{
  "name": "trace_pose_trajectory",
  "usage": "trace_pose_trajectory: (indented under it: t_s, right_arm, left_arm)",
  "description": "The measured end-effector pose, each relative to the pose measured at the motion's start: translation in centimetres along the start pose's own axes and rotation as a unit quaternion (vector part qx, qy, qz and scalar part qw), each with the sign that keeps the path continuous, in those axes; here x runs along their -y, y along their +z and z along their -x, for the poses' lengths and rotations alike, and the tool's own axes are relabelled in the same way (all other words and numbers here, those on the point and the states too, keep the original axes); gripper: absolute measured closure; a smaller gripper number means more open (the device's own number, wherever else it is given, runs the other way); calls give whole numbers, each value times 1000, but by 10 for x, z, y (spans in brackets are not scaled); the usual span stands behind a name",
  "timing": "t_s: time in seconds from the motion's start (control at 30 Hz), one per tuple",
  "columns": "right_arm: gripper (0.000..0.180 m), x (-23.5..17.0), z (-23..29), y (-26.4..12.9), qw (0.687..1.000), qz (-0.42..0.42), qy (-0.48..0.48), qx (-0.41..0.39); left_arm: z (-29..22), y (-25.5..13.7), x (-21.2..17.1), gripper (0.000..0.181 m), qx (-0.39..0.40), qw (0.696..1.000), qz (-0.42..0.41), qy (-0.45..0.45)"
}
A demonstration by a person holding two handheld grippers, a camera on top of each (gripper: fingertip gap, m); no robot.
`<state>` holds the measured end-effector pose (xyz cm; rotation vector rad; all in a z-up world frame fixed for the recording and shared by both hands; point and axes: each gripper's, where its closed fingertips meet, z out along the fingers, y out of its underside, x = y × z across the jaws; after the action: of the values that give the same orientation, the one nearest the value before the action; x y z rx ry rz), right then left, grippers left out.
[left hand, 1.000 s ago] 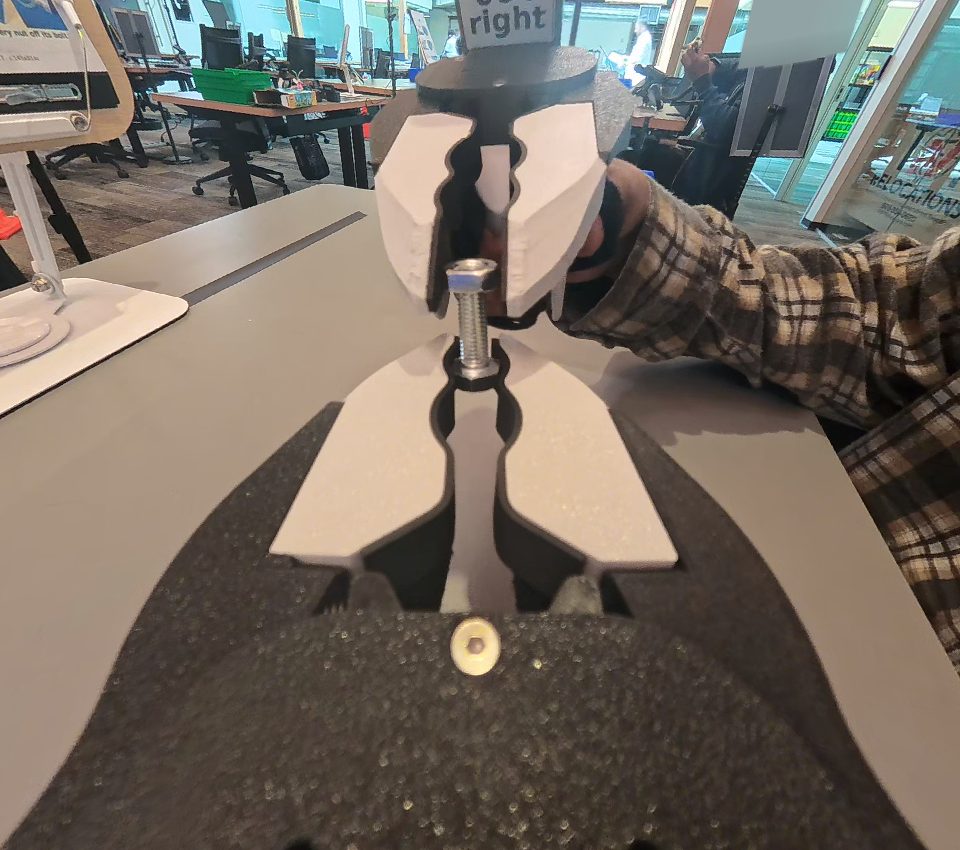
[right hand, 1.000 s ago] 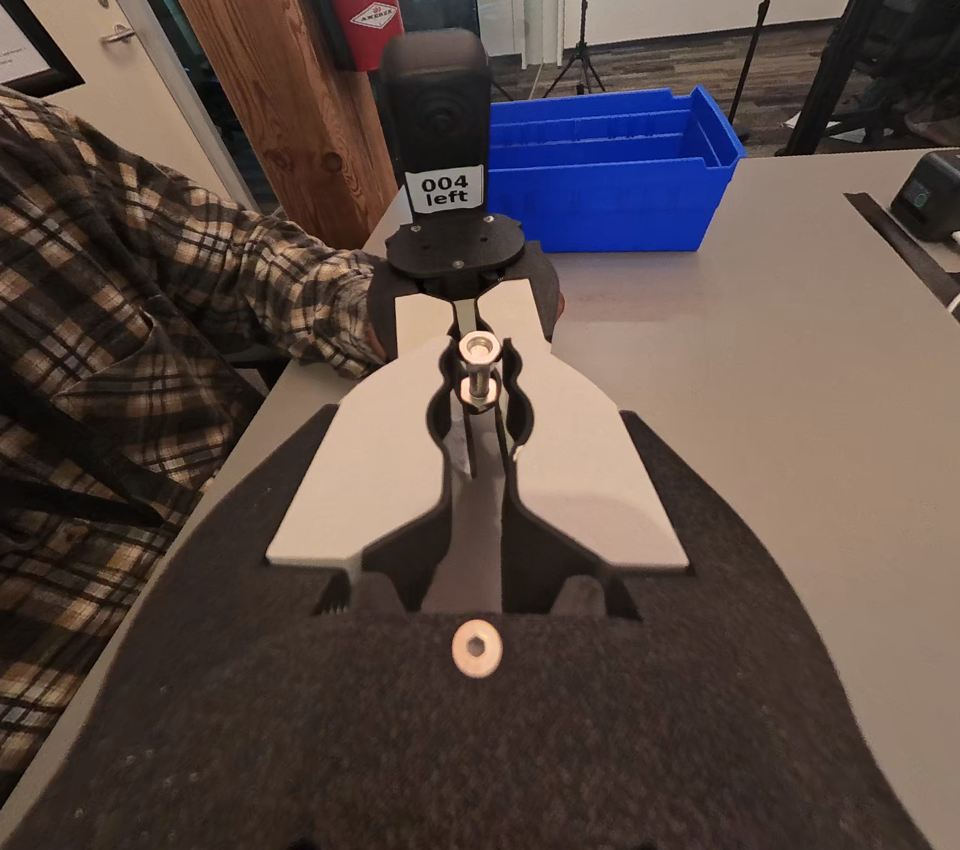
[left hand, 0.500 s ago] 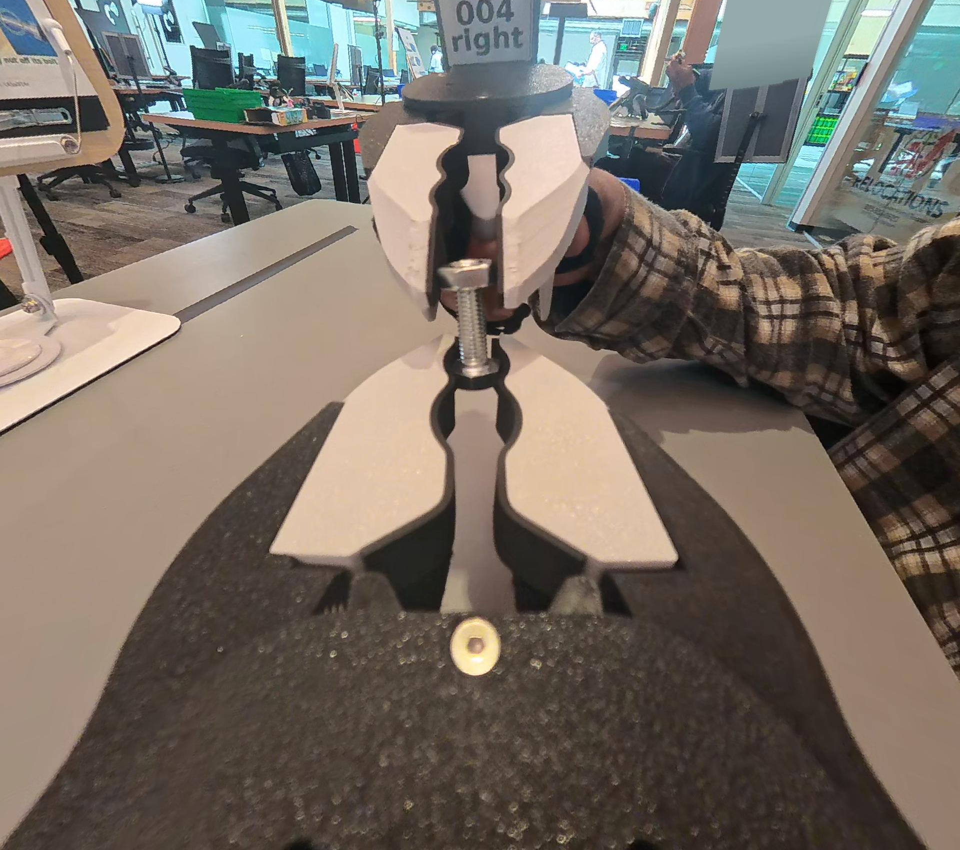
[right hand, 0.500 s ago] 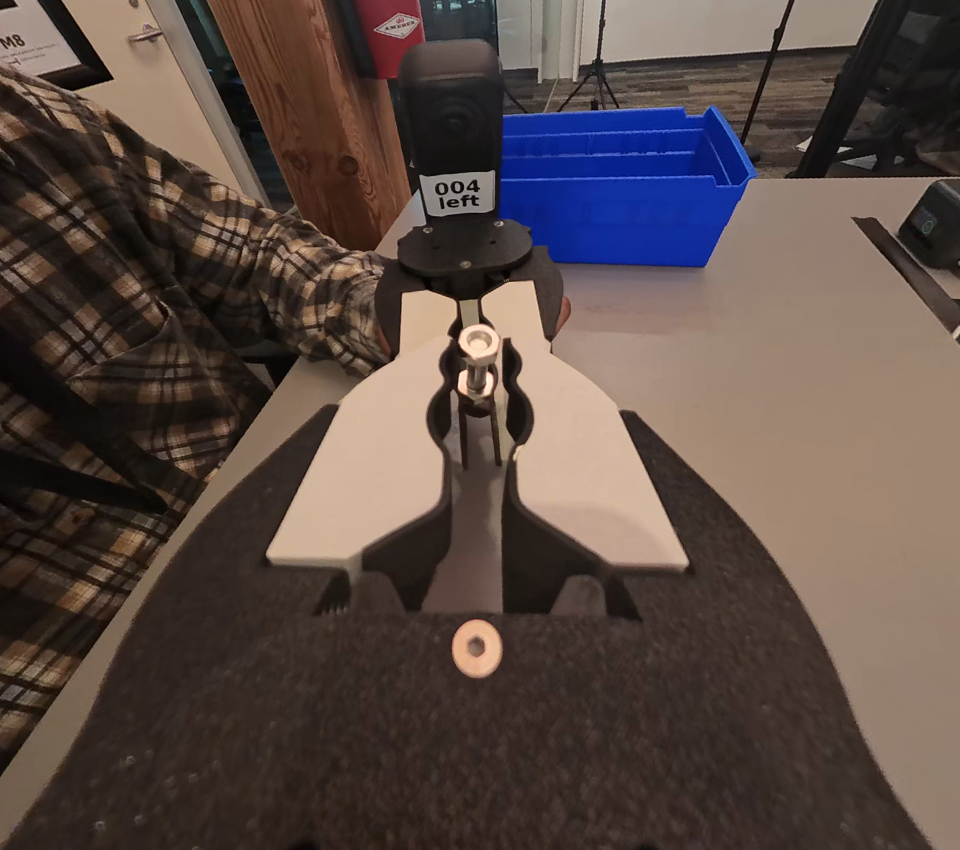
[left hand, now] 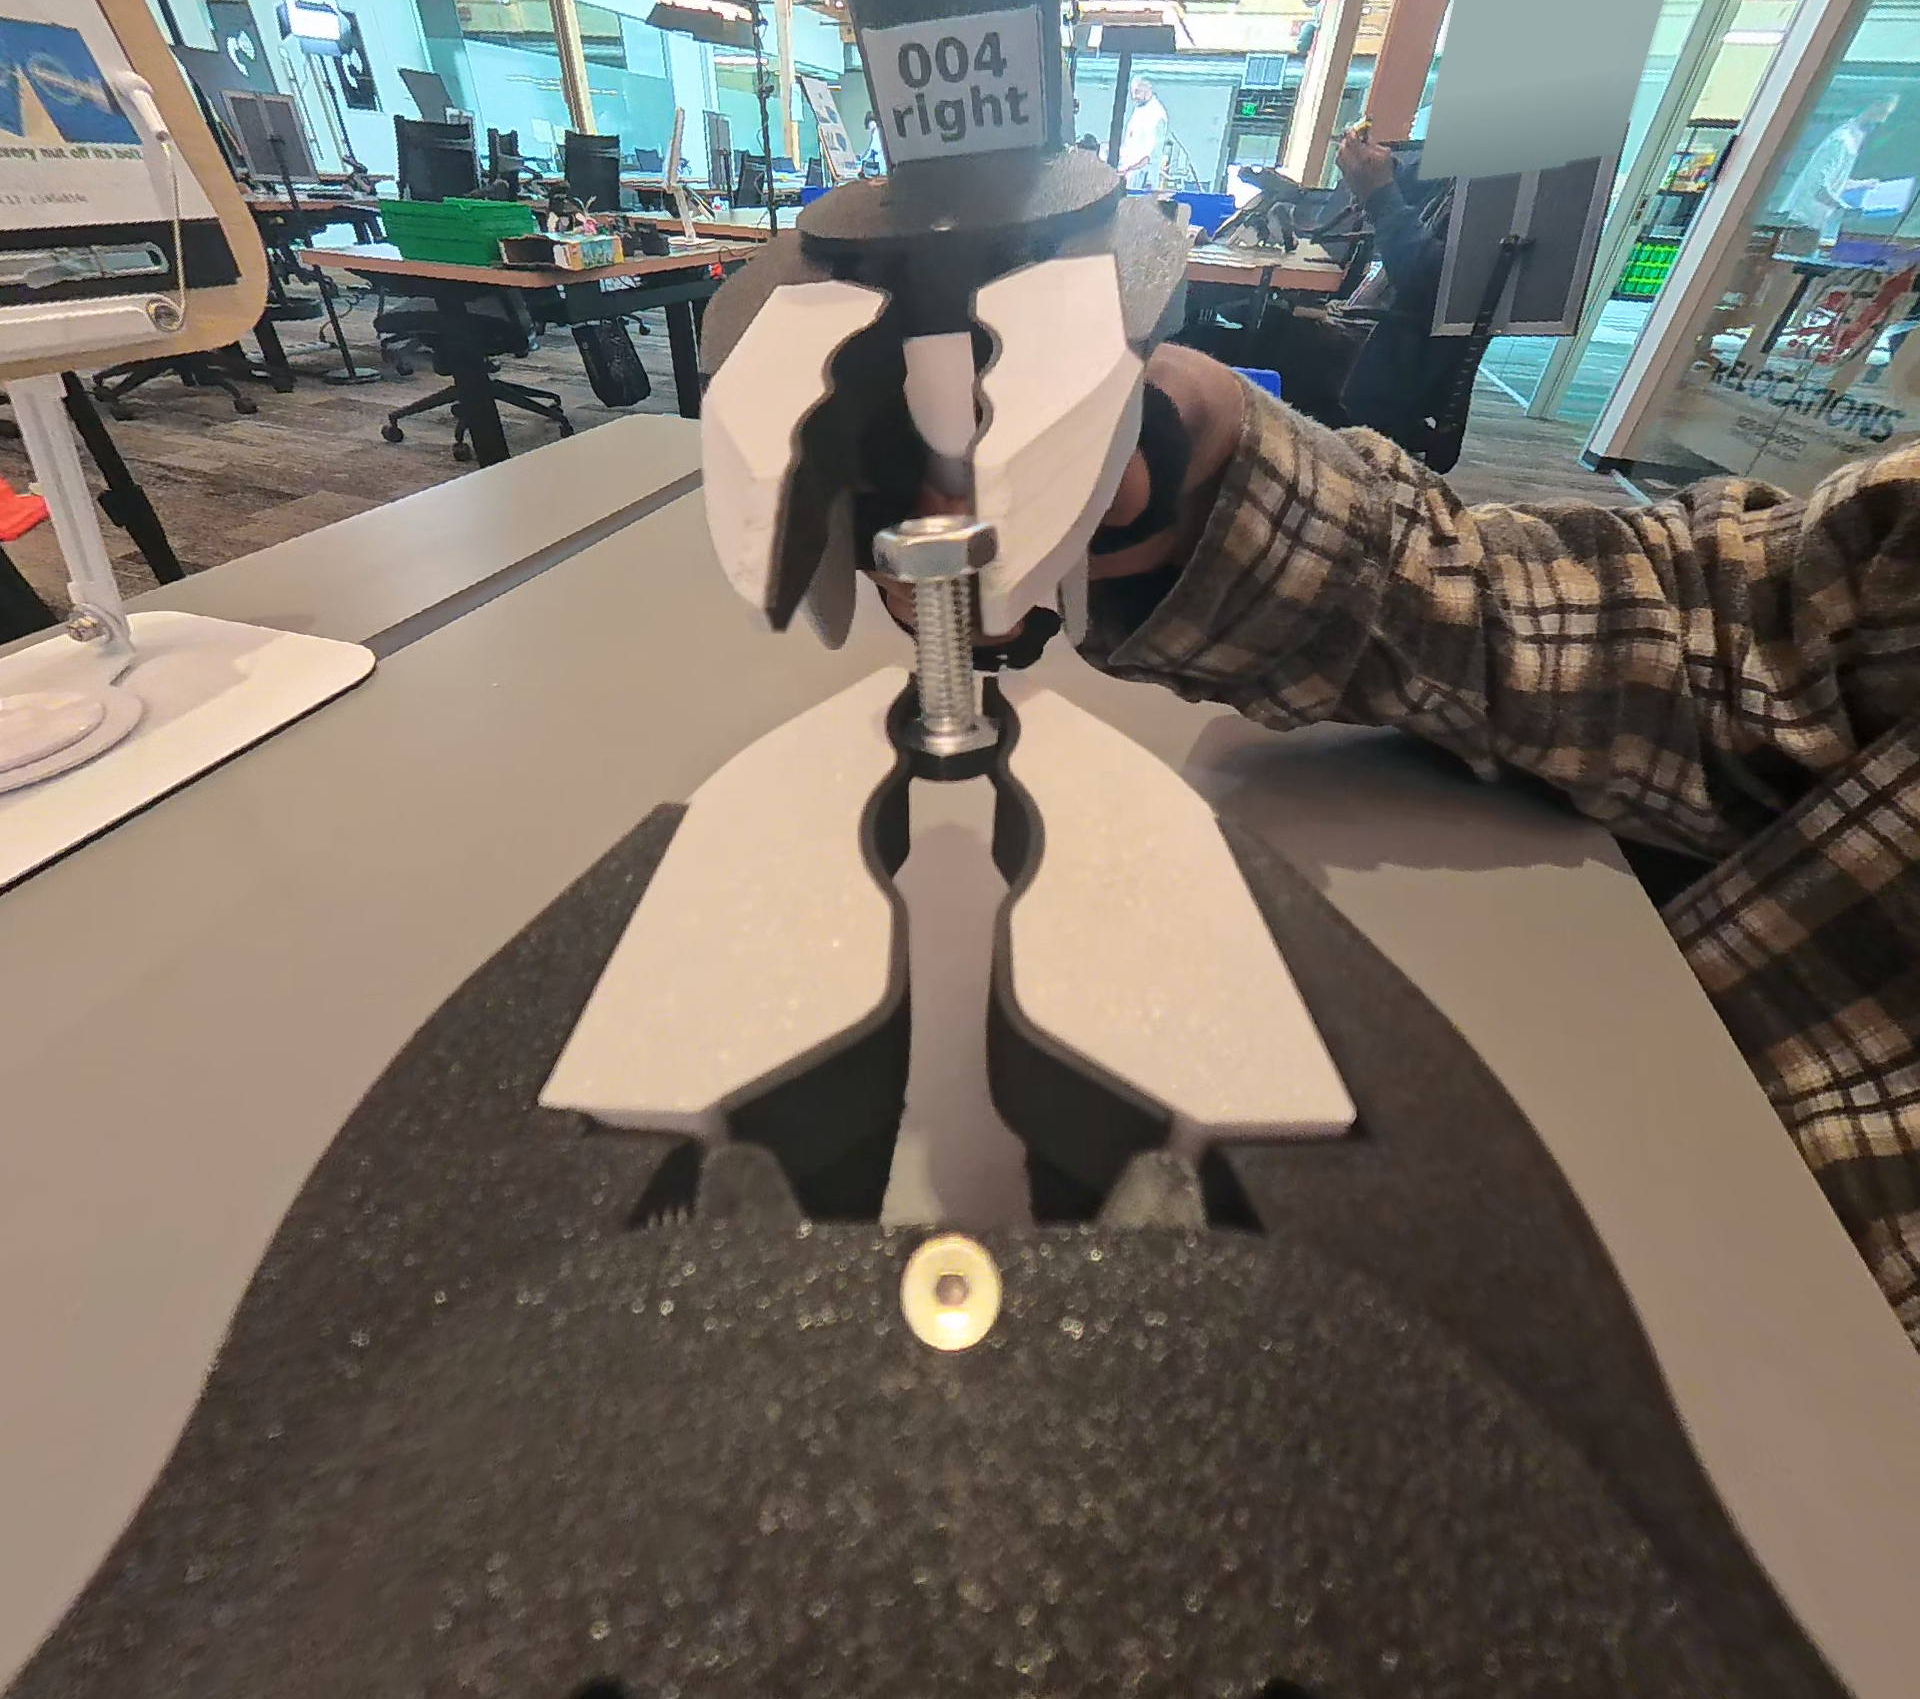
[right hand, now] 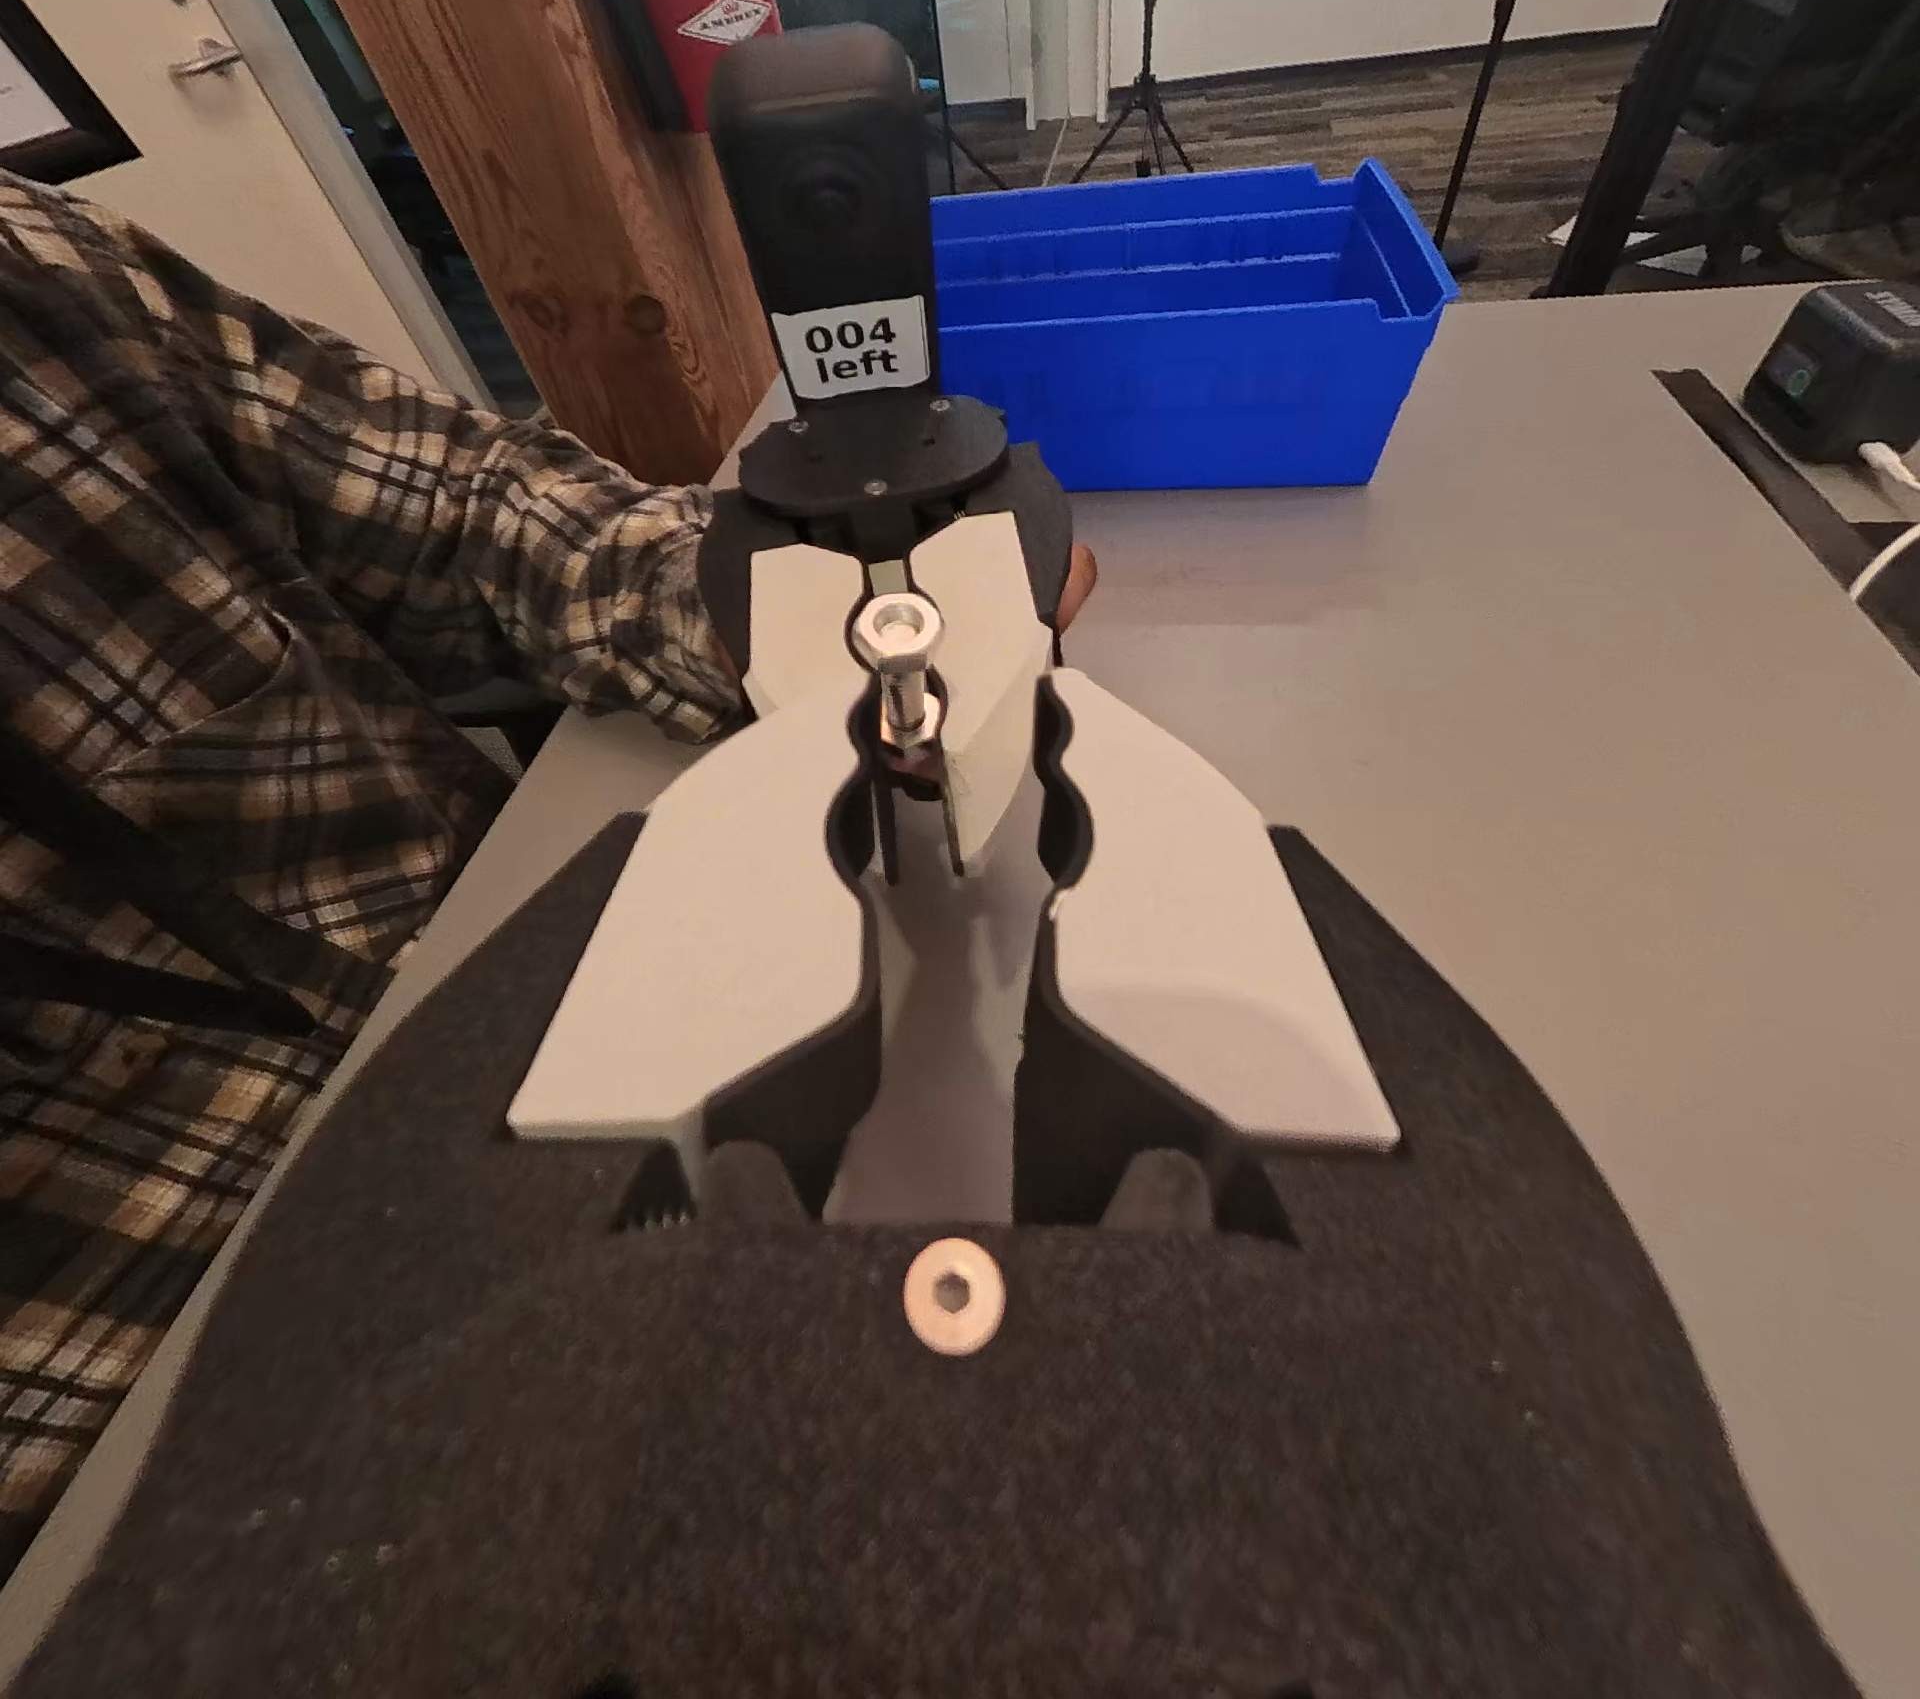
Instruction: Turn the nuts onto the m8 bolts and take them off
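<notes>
Left tongs [left hand: 948,740] clamp the nut [left hand: 948,730] at the bolt's [left hand: 940,641] lower end. Right tongs [right hand: 940,776] gape apart, clear of the bolt's hex head [right hand: 896,633]. Risk: I regrip crooked, levering the bolt sideways and binding threads above the bench [right hand: 1455,714].

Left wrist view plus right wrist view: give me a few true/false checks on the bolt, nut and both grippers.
1. The left gripper is shut on the lower end of the bolt. True.
2. The right gripper is clamped on the nut. False: its jaws stand open on either side of it.
3. The nut sits at the bolt's top end, with bare thread below. True.
4. The bolt lies flat on the table. False: it is held upright above it.
</notes>
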<state>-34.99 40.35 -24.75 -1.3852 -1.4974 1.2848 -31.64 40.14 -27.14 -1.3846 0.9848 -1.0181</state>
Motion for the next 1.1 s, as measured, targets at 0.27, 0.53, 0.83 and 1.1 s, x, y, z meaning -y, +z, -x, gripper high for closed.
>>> trace_pose_trajectory:
  t_s: [0.27, 0.53, 0.83, 1.1]
  right_arm:
    - [149, 7, 2, 0, 1000, -17, -3, -1]
    - [150, 5, -4, -5, 1000, -13, -1, -16]
    - [157, 9, 13, 9, 999, -22, 4, 31]
    - [166, 18, 10, 3, 998, -56, 9, 24]
  left_arm:
    - [0, 1, 0, 171, 1, 1000, 2, 1]
    - [1, 0, 1, 171, 3, 1000, -1, 0]
    - [1, 1, 1, 171, 2, 1000, 0, 1]
    - [0, 2, 1, 171, 2, 1000, 1, 3]
